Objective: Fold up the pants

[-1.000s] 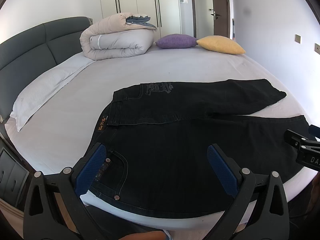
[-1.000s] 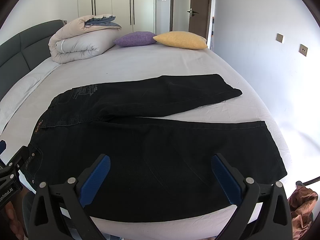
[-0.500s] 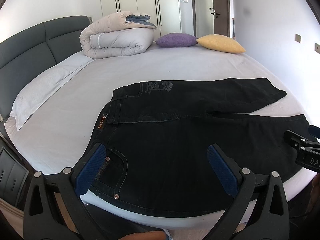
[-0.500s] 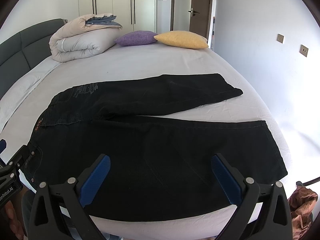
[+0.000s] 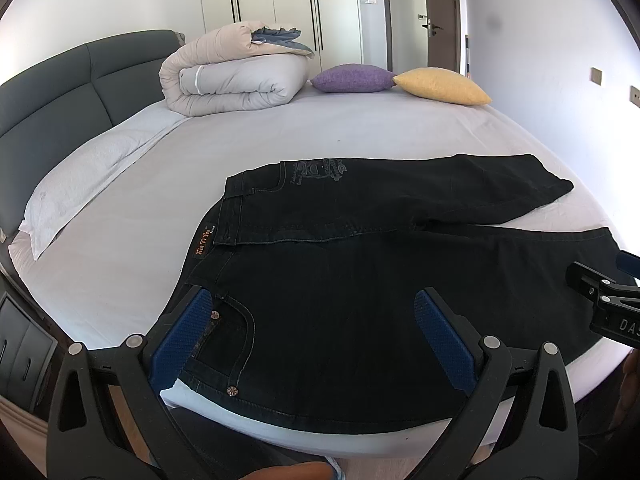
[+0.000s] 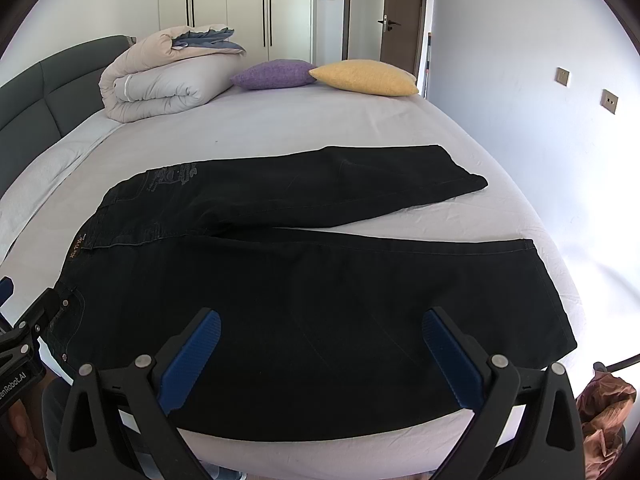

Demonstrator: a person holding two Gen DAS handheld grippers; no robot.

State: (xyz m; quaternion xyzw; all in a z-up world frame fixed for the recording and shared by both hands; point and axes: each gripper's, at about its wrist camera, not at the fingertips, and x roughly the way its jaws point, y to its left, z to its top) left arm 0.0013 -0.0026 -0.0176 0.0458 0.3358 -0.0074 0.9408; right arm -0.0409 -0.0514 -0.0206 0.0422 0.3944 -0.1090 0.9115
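- A wide bed (image 5: 360,136) fills the room under a pale sheet; its dark grey padded headboard (image 5: 60,92) runs along the left
- A white pillow (image 5: 84,176) lies by the headboard; a rolled duvet (image 5: 236,84) sits at the far end
- Beside the duvet, a purple cushion (image 5: 352,78) touches a yellow cushion (image 5: 442,86)
- White wardrobe doors (image 6: 228,8) with long dark handles line the far wall; a brown door (image 6: 402,16) stands to their right
- The right wall (image 6: 520,40) is white with two wall plates (image 6: 586,88); bright light washes the bed's right edge
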